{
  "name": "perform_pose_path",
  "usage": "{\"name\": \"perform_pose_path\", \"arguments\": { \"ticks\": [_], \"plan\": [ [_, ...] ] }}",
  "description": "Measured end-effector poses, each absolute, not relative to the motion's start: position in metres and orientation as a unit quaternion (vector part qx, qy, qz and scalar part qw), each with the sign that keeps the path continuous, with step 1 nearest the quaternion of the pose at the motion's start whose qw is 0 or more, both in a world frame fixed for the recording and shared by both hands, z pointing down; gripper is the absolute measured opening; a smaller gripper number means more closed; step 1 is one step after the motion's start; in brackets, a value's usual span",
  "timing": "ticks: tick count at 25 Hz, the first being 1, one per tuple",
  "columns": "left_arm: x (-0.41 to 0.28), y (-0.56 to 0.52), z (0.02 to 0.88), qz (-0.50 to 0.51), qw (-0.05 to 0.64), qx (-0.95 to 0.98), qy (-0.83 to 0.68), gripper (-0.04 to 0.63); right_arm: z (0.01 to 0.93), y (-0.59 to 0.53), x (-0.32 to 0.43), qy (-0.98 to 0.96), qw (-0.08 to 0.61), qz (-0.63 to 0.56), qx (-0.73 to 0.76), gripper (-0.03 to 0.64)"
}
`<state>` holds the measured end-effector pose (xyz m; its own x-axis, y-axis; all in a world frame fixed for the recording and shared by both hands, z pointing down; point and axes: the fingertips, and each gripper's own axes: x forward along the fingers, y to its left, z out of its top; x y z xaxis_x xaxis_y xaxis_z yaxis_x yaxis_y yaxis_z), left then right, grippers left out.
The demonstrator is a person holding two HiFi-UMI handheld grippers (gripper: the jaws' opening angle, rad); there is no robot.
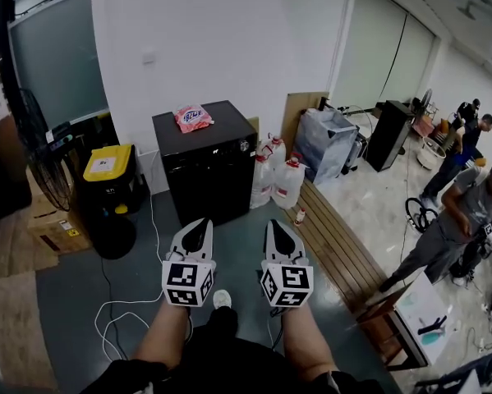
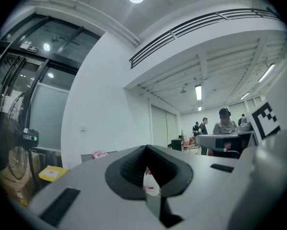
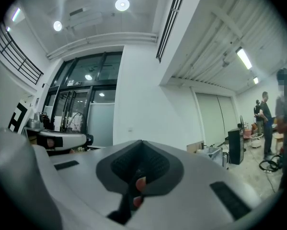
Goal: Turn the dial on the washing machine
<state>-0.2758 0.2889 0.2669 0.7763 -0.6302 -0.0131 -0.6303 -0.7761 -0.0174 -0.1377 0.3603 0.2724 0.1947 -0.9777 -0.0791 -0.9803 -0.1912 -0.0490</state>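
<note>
against the white wall stands the black washing machine (image 1: 204, 167), with a pink packet (image 1: 193, 118) lying on its top toward the left edge. the dial is too small to pick out from here. both grippers hang side by side over the dark floor, well apart from the machine. the left gripper (image 1: 201, 222) has its jaws pressed together with nothing between them. the right gripper (image 1: 273, 223) is closed and empty too. white jugs (image 1: 278, 175) sit just beside the machine's right side.

No text legible; pink packet (image 1: 193, 118) print too blurred.
</note>
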Motion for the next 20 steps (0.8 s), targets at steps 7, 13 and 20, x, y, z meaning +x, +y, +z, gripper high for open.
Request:
{"name": "perform_pose_path", "arguments": {
  "ticks": [7, 13, 20],
  "plan": [
    [-0.233, 0.241, 0.283, 0.008, 0.003, -0.945, 0.326, 0.008, 0.287, 0.313, -0.105, 0.637, 0.026, 0.018, -0.770, 0.000],
    [-0.190, 0.170, 0.306, 0.002, -0.010, -0.943, 0.333, 0.008, 0.310, 0.237, -0.064, 0.645, 0.018, 0.005, -0.764, 0.000],
    [-0.126, 0.053, 0.319, -0.016, -0.013, -0.942, 0.335, 0.008, 0.318, 0.115, -0.007, 0.657, 0.007, 0.001, -0.754, 0.000]
  ]
}}
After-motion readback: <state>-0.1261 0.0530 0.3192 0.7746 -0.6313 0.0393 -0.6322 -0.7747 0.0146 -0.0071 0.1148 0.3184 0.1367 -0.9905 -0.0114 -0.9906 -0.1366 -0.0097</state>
